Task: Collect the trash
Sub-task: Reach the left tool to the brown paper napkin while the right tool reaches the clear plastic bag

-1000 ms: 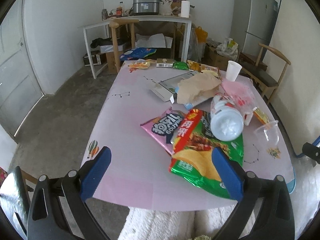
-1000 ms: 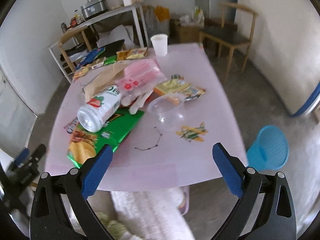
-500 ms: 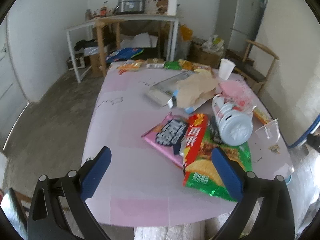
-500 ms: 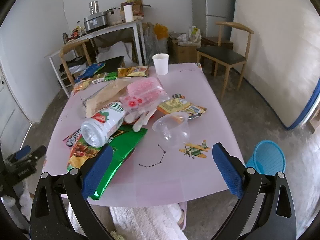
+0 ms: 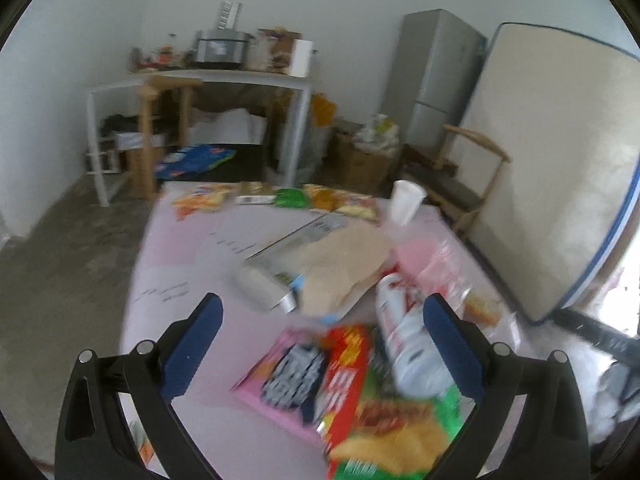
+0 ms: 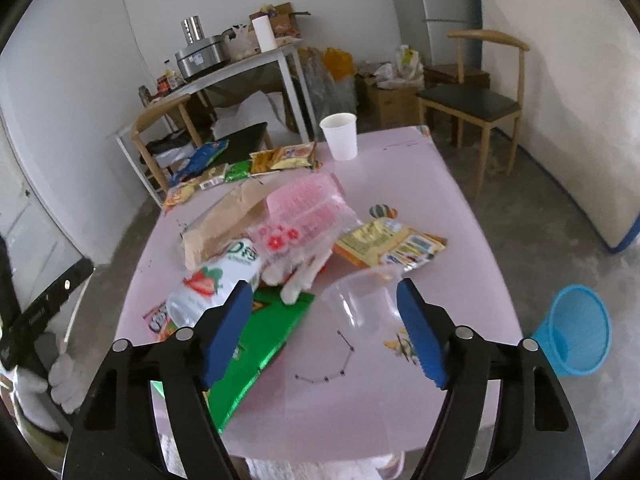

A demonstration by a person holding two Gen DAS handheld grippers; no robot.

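Trash lies on a pink table (image 6: 400, 184). It includes a clear plastic cup (image 6: 360, 308) on its side, a white strawberry bottle (image 6: 216, 284), a green chip bag (image 6: 264, 344), a brown paper bag (image 6: 228, 220), a pink plastic bag (image 6: 308, 208) and a yellow wrapper (image 6: 392, 244). My right gripper (image 6: 323, 285) hovers just before the clear cup. Its jaws are closing, with the cup in line between them and the pads off it. My left gripper (image 5: 322, 300) stands open above a pink snack bag (image 5: 288, 376), beside the bottle (image 5: 408, 344) and chip bag (image 5: 400, 432). It holds nothing.
A white paper cup (image 6: 340, 136) and several small wrappers sit at the table's far end. A blue wastebasket (image 6: 576, 328) stands on the floor to the right. A wooden chair (image 6: 472, 100), a white side table (image 6: 248, 68) and a mattress (image 5: 540, 184) line the walls.
The right gripper's jaws have narrowed and it has come closer to the clear cup. The left gripper has moved forward over the snack bags, its view tilting up.
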